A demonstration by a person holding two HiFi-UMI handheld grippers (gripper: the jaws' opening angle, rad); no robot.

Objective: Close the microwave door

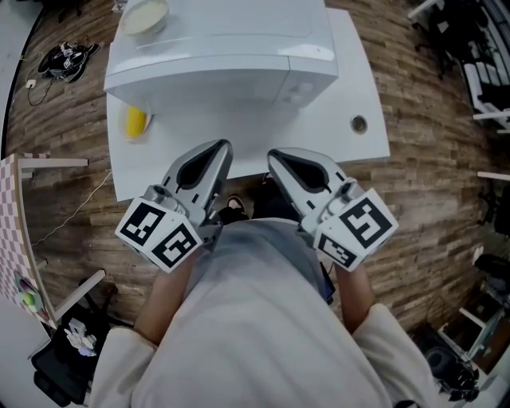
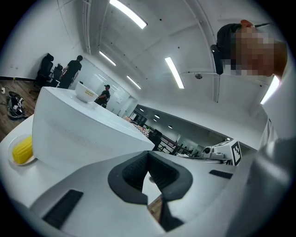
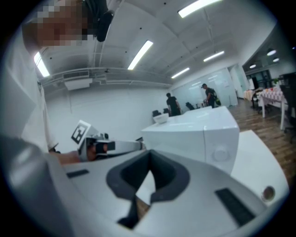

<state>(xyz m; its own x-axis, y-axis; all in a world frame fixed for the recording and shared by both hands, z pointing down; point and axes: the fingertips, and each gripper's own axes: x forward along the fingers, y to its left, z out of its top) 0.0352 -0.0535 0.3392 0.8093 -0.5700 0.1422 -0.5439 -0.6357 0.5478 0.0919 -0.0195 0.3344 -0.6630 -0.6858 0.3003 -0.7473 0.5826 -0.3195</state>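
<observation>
Short of the bench (image 1: 362, 88), left claw (image 1: 221, 151) and right claw (image 1: 275, 157) are being held clenched, empty; microwave (image 1: 231, 60) door is seemingly shut already, so no push is being called for.

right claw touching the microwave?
Apart. Head view shows a strip of bare table between the right claw and the microwave.

Open-plan office or lab: ceiling strip lights (image 2: 131, 14), office chairs (image 2: 46, 69), wood-plank floor (image 1: 422, 183), people (image 2: 71, 71) standing.
</observation>
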